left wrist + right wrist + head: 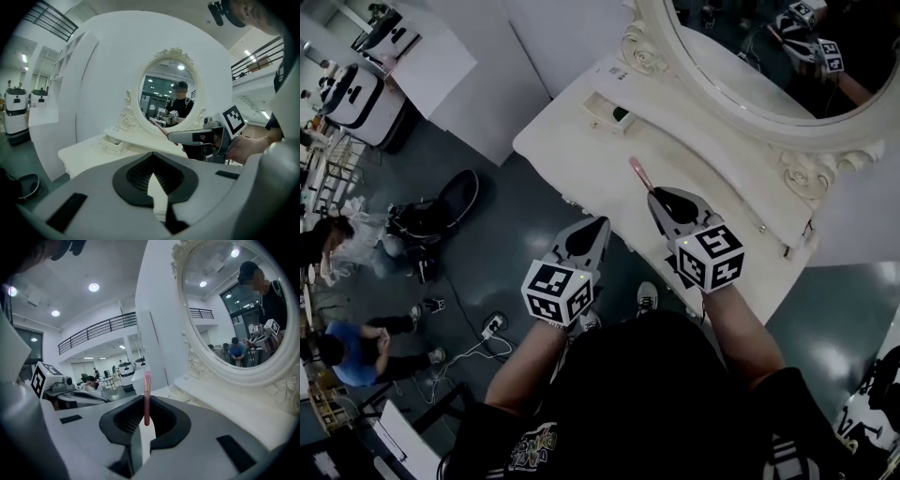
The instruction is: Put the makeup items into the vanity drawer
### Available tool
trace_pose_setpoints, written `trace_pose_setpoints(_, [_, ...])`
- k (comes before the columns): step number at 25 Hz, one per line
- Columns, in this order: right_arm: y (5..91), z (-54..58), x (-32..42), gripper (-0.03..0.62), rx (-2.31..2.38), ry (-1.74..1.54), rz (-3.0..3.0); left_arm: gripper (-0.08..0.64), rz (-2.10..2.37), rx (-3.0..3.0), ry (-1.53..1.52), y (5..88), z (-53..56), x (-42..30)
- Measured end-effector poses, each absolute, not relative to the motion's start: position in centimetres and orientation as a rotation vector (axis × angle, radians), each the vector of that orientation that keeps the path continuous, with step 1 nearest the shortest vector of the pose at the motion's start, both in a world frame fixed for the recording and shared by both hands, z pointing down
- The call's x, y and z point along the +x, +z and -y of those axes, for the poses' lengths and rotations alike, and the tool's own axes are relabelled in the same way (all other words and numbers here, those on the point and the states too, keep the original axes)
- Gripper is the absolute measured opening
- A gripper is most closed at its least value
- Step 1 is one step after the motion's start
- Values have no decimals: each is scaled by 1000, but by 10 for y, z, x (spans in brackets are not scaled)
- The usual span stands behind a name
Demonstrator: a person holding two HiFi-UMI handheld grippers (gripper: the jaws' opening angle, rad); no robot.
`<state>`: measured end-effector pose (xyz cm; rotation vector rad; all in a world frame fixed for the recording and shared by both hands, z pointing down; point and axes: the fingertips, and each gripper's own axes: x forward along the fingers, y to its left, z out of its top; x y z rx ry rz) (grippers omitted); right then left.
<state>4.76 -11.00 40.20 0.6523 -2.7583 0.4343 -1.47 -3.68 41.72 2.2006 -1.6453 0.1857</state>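
Person standing at a white vanity table [581, 141] with an oval carved-frame mirror [741, 89], a two-jaw tool in each hand. Right gripper [659, 195]: held over the tabletop, jaws closed to a narrow gap on the lower shaft of a slim pink makeup brush [638, 172]; the brush stands straight up out of the jaws [147, 397], clear of the table surface, its tip pointing towards the mirror. Left gripper [602, 223]: held just beside the right one, off the front edge of the table, jaws pressed together with nothing between them [153, 186]. A small ornate tray [609, 112] sits on the far left of the tabletop, well apart from both grippers
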Motion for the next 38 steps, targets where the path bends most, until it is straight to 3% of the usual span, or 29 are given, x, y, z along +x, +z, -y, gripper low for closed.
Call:
trace_pose_setpoints(10, [364,115,37,58,552,403,2874,0,1785,2173,163,386,52,-21])
trace_pose_setpoints(28, [394,166,19,58,641,465,2824,0,1695,2166,219,418,109,-46])
trace_pose_setpoints(38, [423,219,-37,58,772,446,2701,0,1523,2255,229,439,169,-97])
